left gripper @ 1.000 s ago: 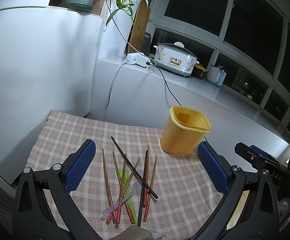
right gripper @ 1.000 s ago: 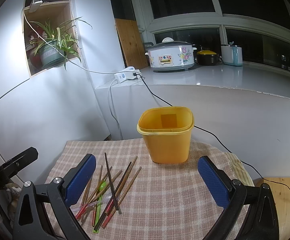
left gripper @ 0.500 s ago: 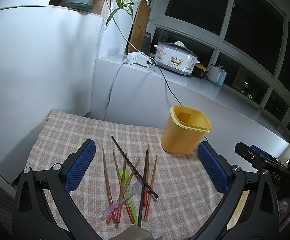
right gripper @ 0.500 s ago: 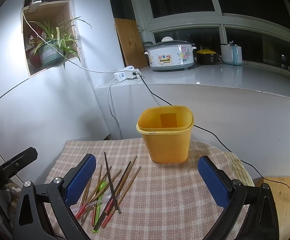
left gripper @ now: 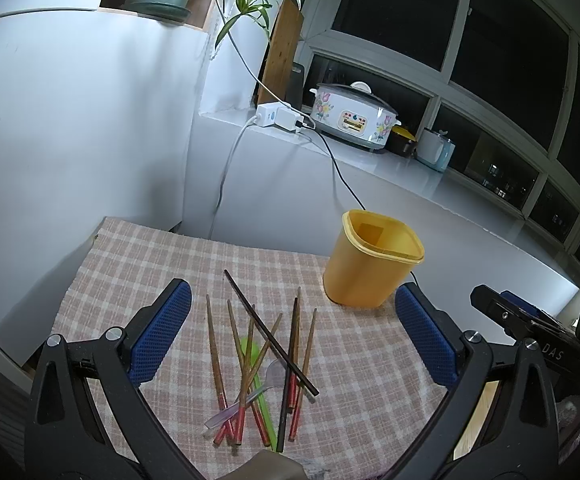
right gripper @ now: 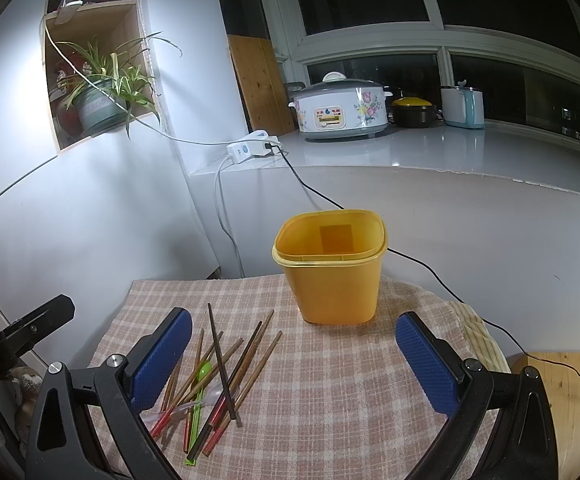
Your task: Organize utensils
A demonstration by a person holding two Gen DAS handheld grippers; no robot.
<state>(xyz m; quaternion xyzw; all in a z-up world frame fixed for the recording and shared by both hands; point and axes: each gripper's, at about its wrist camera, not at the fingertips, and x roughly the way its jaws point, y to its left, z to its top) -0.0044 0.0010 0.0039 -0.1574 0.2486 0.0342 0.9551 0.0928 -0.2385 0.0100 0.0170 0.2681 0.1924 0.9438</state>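
A loose pile of wooden chopsticks (left gripper: 265, 352) lies on the checked cloth, crossed over a green spoon (left gripper: 249, 350) and a clear spoon (left gripper: 273, 372). The pile also shows in the right wrist view (right gripper: 217, 372), at the left. An empty yellow tub (left gripper: 370, 264) stands upright at the far right of the cloth, and mid-frame in the right wrist view (right gripper: 332, 268). My left gripper (left gripper: 290, 336) is open and empty, above the pile. My right gripper (right gripper: 290, 360) is open and empty, in front of the tub.
The checked cloth (right gripper: 330, 400) covers a small table against a white wall. A black cable (right gripper: 430, 272) runs behind the tub. A counter behind holds a rice cooker (right gripper: 340, 110) and a power strip (right gripper: 249, 146). A potted plant (right gripper: 105, 92) sits in a wall niche.
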